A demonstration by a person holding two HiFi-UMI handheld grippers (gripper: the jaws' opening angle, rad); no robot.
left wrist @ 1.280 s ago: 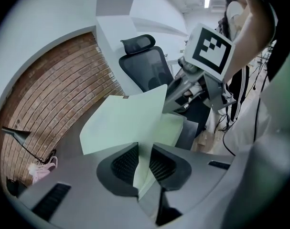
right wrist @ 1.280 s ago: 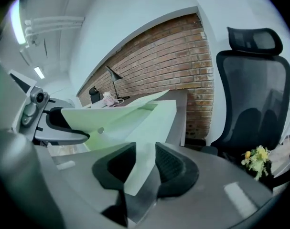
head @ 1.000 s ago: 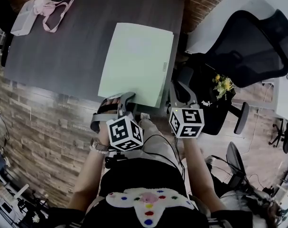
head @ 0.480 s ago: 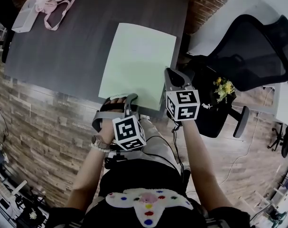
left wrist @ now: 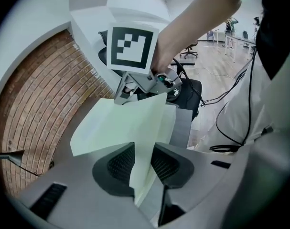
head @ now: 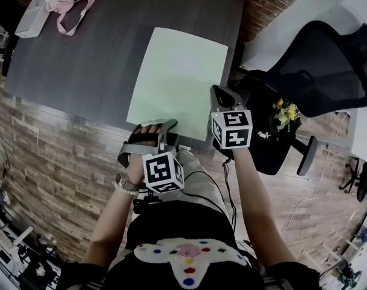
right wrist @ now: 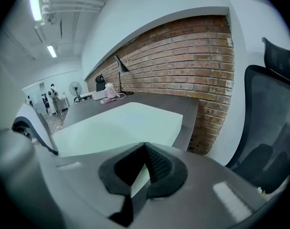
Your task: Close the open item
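A pale green folder (head: 180, 77) lies on the dark table (head: 92, 47), reaching its near edge. My left gripper (head: 162, 125) is at the folder's near edge. In the left gripper view a raised green sheet (left wrist: 121, 123) of the folder runs between the left gripper's (left wrist: 144, 161) jaws, which are opening, with gaps beside the sheet. My right gripper (head: 216, 92) sits at the folder's near right corner. It (right wrist: 145, 149) is shut, and a sliver of the green folder (right wrist: 121, 123) shows between its pads. The left gripper view shows the sheet rising up to that right gripper (left wrist: 135, 87).
A white box (head: 32, 17) and a pink strapped item (head: 68, 8) lie at the table's far left. A black office chair (head: 316, 65) stands right of the table, with yellow flowers (head: 284, 110) on a dark seat. A brick wall runs under the table's edge.
My right gripper moved up from below the table edge to the folder's near right corner. The left gripper stayed at the near edge, shifting slightly.
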